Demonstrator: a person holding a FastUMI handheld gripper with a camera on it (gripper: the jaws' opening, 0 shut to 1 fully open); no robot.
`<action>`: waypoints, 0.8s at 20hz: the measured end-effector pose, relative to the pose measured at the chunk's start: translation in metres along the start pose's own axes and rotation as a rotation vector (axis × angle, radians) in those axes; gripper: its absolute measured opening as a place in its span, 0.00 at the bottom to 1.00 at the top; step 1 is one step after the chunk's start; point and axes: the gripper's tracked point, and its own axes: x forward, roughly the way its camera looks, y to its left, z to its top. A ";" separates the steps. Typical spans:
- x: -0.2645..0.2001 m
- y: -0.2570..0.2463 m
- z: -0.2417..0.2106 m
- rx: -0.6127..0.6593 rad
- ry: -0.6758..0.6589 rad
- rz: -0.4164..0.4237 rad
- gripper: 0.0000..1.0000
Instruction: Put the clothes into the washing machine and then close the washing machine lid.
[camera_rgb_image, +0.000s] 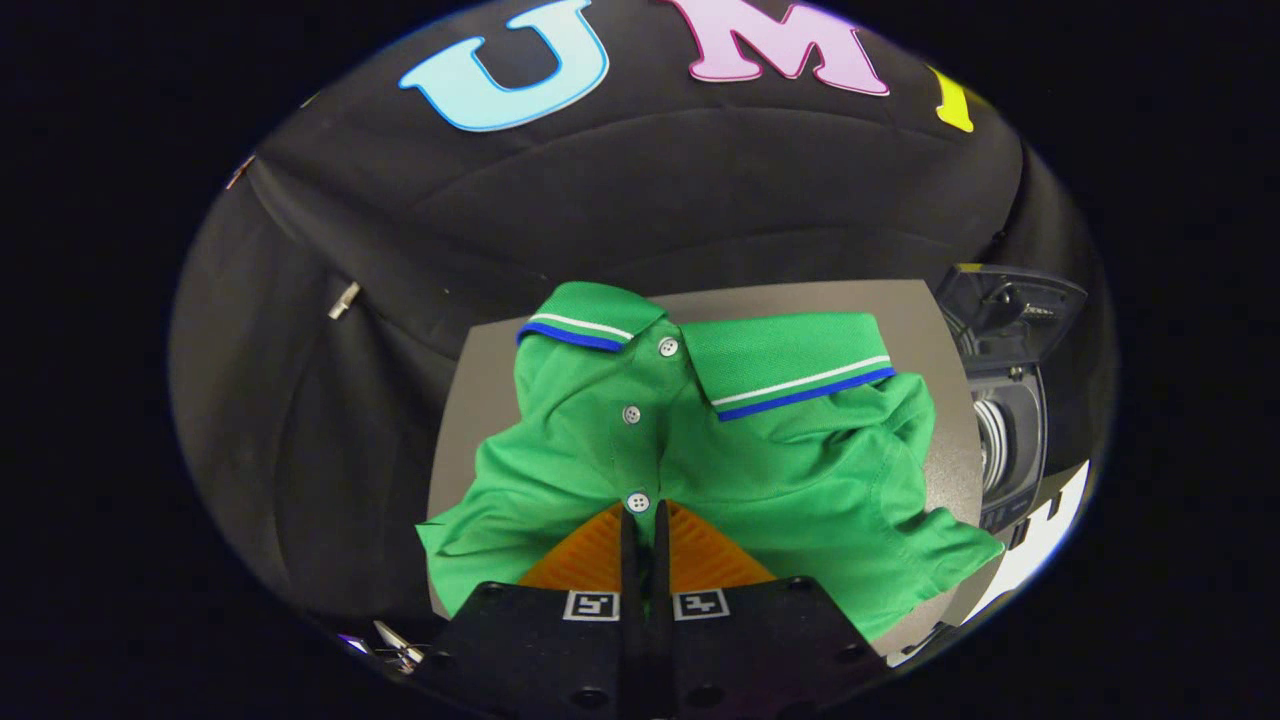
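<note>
A green polo shirt with a blue-and-white striped collar and white buttons lies crumpled on a grey table. My gripper is shut, its fingers pressed together on the shirt's front just below the lowest button, and the cloth's folds run in toward the fingertips. The fabric spreads out to both sides of the fingers and beyond them. To the right of the table stands the small dark washing machine with its lid raised and the ribbed inside of the drum showing.
The booth's black cloth wall rises behind and to the left of the table. A white surface lies below the washing machine at the right. A small metal clip hangs on the cloth at the left.
</note>
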 end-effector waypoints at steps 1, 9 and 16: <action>-0.006 0.004 0.004 -0.008 -0.015 0.025 0.05; -0.036 -0.023 0.014 -0.123 -0.115 0.080 0.05; -0.062 -0.058 0.022 -0.178 -0.186 0.077 0.05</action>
